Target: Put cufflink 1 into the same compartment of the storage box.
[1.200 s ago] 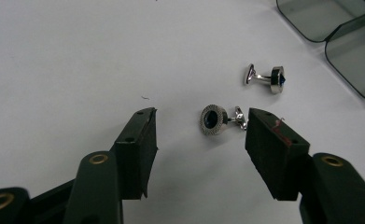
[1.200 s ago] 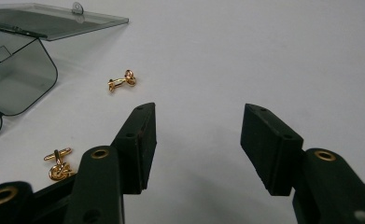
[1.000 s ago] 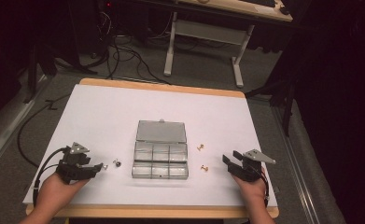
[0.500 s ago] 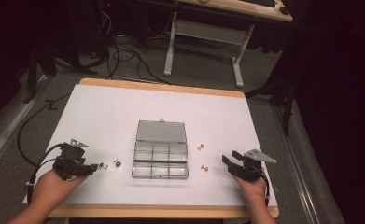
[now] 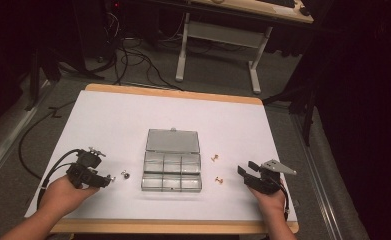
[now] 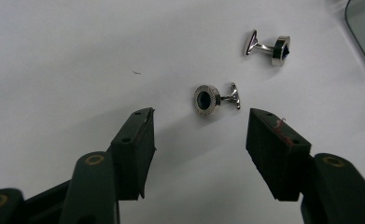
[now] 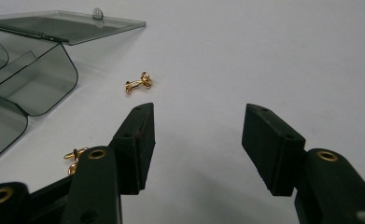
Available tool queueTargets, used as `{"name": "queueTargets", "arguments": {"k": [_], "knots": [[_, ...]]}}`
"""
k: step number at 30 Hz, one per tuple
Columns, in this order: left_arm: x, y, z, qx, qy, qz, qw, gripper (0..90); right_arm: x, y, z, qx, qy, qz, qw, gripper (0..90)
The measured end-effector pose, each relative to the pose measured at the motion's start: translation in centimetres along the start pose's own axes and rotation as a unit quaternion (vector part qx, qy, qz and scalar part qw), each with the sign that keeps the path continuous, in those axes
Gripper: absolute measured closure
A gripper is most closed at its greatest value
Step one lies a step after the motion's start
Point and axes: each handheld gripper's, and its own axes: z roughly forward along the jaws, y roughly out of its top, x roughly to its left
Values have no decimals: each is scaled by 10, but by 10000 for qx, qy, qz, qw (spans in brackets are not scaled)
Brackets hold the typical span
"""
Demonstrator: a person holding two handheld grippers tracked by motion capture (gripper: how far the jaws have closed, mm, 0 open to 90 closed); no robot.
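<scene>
Left gripper (image 6: 199, 128): jaws spread wide, just been opening, gripping nothing; nearest silver cufflink (image 6: 215, 98) lies on white table (image 5: 108, 125) just beyond the tips, second silver cufflink (image 6: 268, 45) farther. Centre: clear compartment box (image 5: 172, 170), lid open. Right gripper (image 7: 196, 135): jaws apart, empty; two gold cufflinks (image 7: 138, 83) beside box.

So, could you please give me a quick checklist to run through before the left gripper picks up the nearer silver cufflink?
1. Left gripper jaws open, having just widened, nothing between them: ok.
2. Nearer silver cufflink just ahead of the jaws, roughly centred: ok.
3. Second silver cufflink lies apart from it: ok.
4. Box lid open: ok.
5. Box compartments free: cannot tell.
6. Right gripper open, away from the silver pair: ok.
</scene>
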Motion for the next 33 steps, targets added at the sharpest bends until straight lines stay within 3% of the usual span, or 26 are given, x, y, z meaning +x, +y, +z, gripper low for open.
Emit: {"name": "queueTargets", "arguments": {"k": [4,10,21,33], "knots": [[0,6,3,89,42,46,9999,463,0,0,1,28,-11,35,10000,449],[-1,18,6,148,-173,31,9997,601,0,0,-1,1,-7,18,10000,449],[-8,27,17,472,82,251,9985,742,1,0,-3,-41,10,7,10000,450],[3,22,9,365,105,287,9989,856,1,0,-1,10,-5,-16,10000,453]]}}
